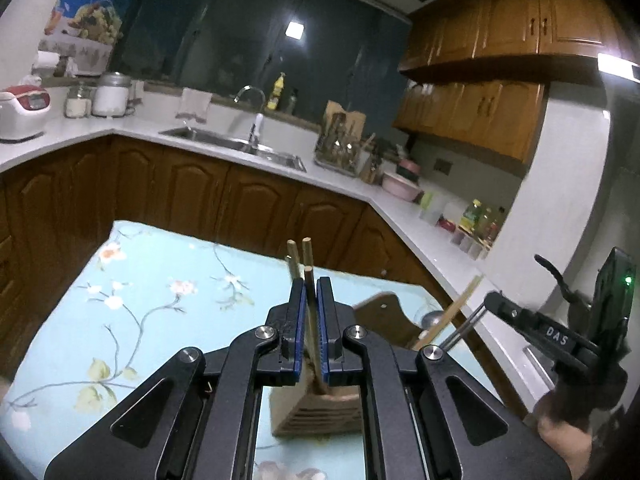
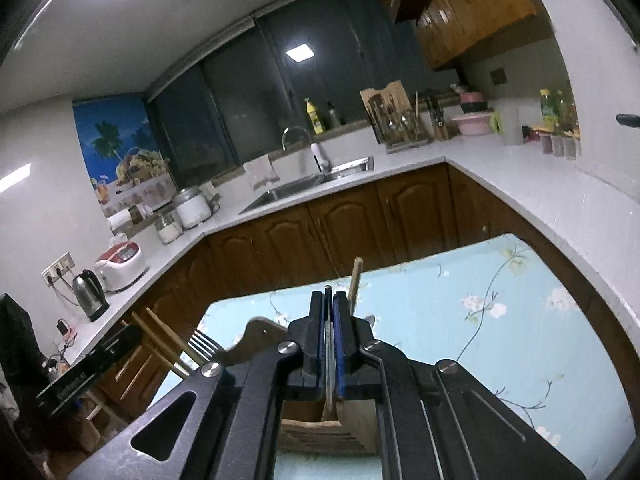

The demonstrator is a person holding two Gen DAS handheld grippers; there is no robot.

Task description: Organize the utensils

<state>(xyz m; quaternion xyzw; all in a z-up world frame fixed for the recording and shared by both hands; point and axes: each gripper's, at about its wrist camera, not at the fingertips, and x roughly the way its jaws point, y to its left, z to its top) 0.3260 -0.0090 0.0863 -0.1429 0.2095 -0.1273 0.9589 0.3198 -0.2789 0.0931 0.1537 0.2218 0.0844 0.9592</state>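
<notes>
My left gripper (image 1: pixel 311 284) is shut on wooden chopsticks (image 1: pixel 307 256) that stand upright between its blue pads. Their lower ends reach down toward a slatted wooden utensil holder (image 1: pixel 316 412) on the table. My right gripper (image 2: pixel 329 294) is shut on thin metal utensils (image 2: pixel 329 344) above the same holder (image 2: pixel 320 436), and a wooden chopstick (image 2: pixel 355 280) stands just beside its right finger. In the left wrist view the right gripper (image 1: pixel 486 306) comes in from the right with metal rods (image 1: pixel 460 332) angled down. A fork (image 2: pixel 204 346) shows near the holder's left.
A light blue floral cloth (image 1: pixel 160 300) covers the table. Behind it run brown cabinets (image 1: pixel 192 196), a white counter with a sink (image 1: pixel 240 144), a rice cooker (image 1: pixel 22 110) and a dish rack (image 1: pixel 340 148). A kettle (image 2: pixel 90 294) stands on the left counter.
</notes>
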